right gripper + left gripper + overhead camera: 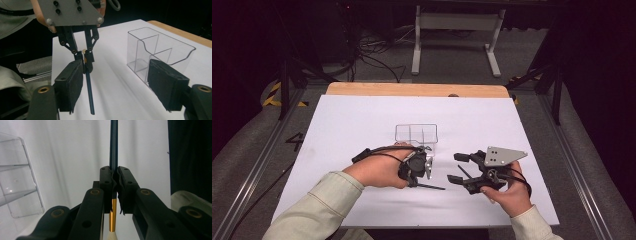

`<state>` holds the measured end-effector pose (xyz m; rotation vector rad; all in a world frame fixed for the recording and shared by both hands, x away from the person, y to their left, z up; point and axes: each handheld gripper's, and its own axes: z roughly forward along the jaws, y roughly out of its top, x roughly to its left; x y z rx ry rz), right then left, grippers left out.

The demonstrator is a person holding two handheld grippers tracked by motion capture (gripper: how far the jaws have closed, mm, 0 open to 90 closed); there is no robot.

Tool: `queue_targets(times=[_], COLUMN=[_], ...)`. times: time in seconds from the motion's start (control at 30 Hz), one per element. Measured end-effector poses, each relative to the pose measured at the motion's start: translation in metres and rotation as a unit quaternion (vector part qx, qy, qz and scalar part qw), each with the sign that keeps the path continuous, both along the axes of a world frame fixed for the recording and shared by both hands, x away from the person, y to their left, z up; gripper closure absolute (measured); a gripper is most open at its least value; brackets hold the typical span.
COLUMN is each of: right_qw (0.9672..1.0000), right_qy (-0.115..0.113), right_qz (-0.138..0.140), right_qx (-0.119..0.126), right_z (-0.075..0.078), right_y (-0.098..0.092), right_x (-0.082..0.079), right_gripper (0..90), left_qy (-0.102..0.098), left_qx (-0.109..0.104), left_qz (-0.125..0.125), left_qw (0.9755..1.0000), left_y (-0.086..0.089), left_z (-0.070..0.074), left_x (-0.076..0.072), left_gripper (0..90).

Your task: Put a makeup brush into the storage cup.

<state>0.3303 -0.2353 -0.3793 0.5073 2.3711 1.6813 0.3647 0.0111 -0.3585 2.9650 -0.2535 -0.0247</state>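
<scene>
the white sheet point(362, 130) is bare to the left of and behind the clear box point(416, 134), so you can pass there freely. in front, your left gripper point(428, 167) stands just beside the box and holds a thin brush point(432, 187), whose handle sticks out toward your right gripper point(458, 168). between the two grippers you have a narrow gap. the right side of the sheet is free.
</scene>
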Motion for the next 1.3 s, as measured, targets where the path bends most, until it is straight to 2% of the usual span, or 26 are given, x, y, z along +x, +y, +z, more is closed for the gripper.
queue_targets(times=[0.17,0.3,0.53,0.6,0.7,0.87,1.03,1.07,1.1,1.3], right_qw=[0.9999,0.9998,0.9985,0.9962,0.9926,0.9882,0.983,0.983,0.9814,0.9778], right_qy=[0.005,0.006,0.014,0.026,0.043,0.051,0.054,0.054,0.059,0.069], right_qz=[0.01,0.014,0.031,0.039,0.059,0.072,0.084,0.084,0.085,0.094], right_qx=[-0.001,-0.01,-0.043,-0.074,-0.097,-0.125,-0.154,-0.154,-0.162,-0.174], right_z=[-0.001,0.0,0.001,0.001,-0.001,-0.005,-0.01,-0.01,-0.012,-0.017], right_y=[0.01,0.016,0.028,0.032,0.039,0.05,0.06,0.06,0.062,0.071], right_x=[0.002,0.002,0.003,0.004,0.007,0.009,0.01,0.01,0.01,0.014], right_gripper=[26.9,26.9,30.4,41.0,49.7,52.5,60.5,60.5,62.5,64.6], left_qy=[-0.001,0.0,0.002,-0.001,0.0,0.002,0.001,0.004,0.003,0.008], left_qx=[0.001,0.004,0.004,0.009,0.013,0.016,0.018,0.017,0.02,0.02], left_qz=[0.0,-0.003,0.005,0.005,0.011,0.016,0.014,0.018,0.015,0.011], left_qw=[1.0,1.0,1.0,0.9999,0.9999,0.9997,0.9997,0.9997,0.9997,0.9997], left_y=[-0.001,-0.001,0.001,0.002,0.003,0.003,0.003,0.003,0.003,0.002], left_z=[0.001,0.002,-0.001,-0.001,-0.003,-0.005,-0.004,-0.005,-0.004,-0.007], left_x=[0.0,0.001,0.001,0.002,0.001,0.001,0.001,0.0,0.0,0.0], left_gripper=[82.5,82.5,82.5,82.5,82.5,82.5,82.5,82.5,82.5,82.5])
